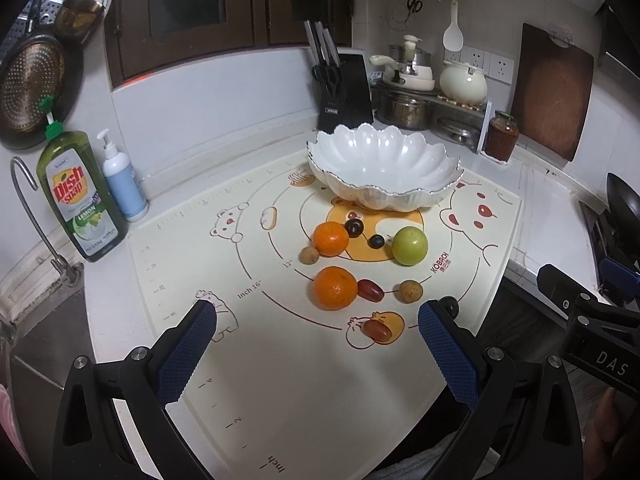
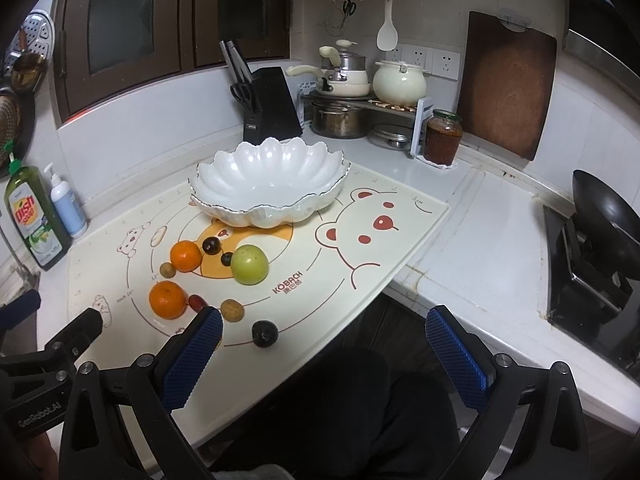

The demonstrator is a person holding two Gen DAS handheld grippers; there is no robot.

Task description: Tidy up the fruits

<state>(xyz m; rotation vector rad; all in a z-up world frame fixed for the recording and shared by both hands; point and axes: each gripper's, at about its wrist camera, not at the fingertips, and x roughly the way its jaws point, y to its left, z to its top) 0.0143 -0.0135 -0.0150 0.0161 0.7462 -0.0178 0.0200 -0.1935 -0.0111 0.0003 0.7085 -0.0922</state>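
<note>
Hovering over the near edge of the cream silicone baking mat (image 1: 280,380), the left gripper (image 1: 316,344) and the right gripper (image 2: 324,344) both stand with jaws spread wide and hold nothing. No fruit has yet been collected — the white scalloped ceramic bowl (image 1: 382,162) at the far side of the mat is empty, so the task appears to be at its opening step.

Fruit positions, referenced to the bowl:
- Just in front of the bowl: a small orange mandarin (image 1: 330,238), two dark round plums (image 1: 354,227), a green apple (image 1: 409,245) and a small brown longan (image 1: 309,255).
- Further in front: a larger orange mandarin (image 1: 335,287), a red oval grape (image 1: 370,289) touching it, and a second brown longan (image 1: 410,291).
- Furthest from the bowl, nearest the grippers: another red oval grape (image 1: 376,330) and a dark round plum (image 2: 265,333).

The next move likely calls for closing one gripper on a near fruit, then carrying it over the bowl rim. Round fruit may roll under side contact; the jaws should straddle it squarely.

Surface and room: the mat lies on a white kitchen counter (image 2: 500,216). Behind the bowl stand a black knife block (image 1: 346,94), stacked pots on a rack and a red-filled glass jar (image 1: 502,136). Well to the bowl's left stands a green dish-soap bottle (image 1: 80,196).
</note>
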